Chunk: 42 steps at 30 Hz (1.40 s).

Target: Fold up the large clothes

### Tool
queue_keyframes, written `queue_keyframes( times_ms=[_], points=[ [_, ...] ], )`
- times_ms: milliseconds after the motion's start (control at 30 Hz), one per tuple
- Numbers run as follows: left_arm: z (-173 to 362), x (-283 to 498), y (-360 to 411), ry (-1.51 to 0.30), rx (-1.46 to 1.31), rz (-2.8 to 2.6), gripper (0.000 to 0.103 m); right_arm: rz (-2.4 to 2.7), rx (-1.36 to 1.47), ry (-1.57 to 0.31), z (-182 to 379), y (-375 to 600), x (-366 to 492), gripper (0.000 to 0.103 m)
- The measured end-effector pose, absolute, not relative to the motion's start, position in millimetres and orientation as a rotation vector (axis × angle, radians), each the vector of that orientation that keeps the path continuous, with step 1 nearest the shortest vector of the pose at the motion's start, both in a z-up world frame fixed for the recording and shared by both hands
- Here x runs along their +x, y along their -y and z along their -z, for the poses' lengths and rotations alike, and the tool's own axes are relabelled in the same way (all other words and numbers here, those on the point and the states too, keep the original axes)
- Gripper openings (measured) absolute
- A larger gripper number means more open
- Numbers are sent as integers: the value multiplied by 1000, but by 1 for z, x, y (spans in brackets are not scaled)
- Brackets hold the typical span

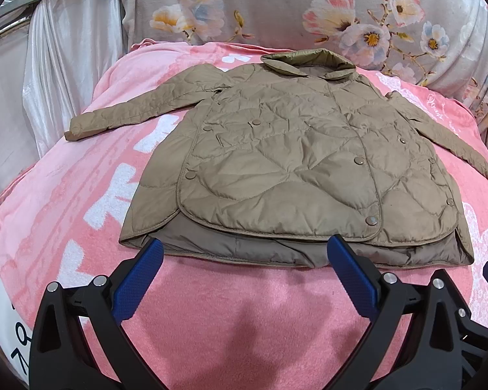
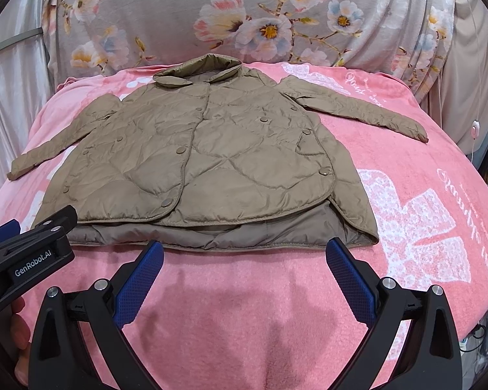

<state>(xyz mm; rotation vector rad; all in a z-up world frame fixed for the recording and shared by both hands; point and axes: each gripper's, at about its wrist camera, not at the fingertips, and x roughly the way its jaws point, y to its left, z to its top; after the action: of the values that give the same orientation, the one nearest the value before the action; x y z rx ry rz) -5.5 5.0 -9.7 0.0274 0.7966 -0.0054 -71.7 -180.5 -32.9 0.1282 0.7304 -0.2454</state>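
A tan quilted jacket lies flat and face up on a pink blanket, collar at the far side, both sleeves spread outward. It also shows in the right wrist view. My left gripper is open and empty, hovering just before the jacket's near hem. My right gripper is open and empty, also just before the hem. The left gripper's body shows at the left edge of the right wrist view.
A grey floral cloth rises behind the blanket. White satin drapery hangs at the left. The pink blanket carries white patterns and drops off at the right, where cables show.
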Motion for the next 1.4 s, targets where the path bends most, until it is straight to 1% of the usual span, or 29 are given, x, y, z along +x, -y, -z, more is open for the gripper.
queue_keyframes(
  times_ms=[1400],
  points=[
    [10, -3, -6, -802, 25, 0, 98, 242, 132, -735, 34, 182, -67, 98]
  ],
)
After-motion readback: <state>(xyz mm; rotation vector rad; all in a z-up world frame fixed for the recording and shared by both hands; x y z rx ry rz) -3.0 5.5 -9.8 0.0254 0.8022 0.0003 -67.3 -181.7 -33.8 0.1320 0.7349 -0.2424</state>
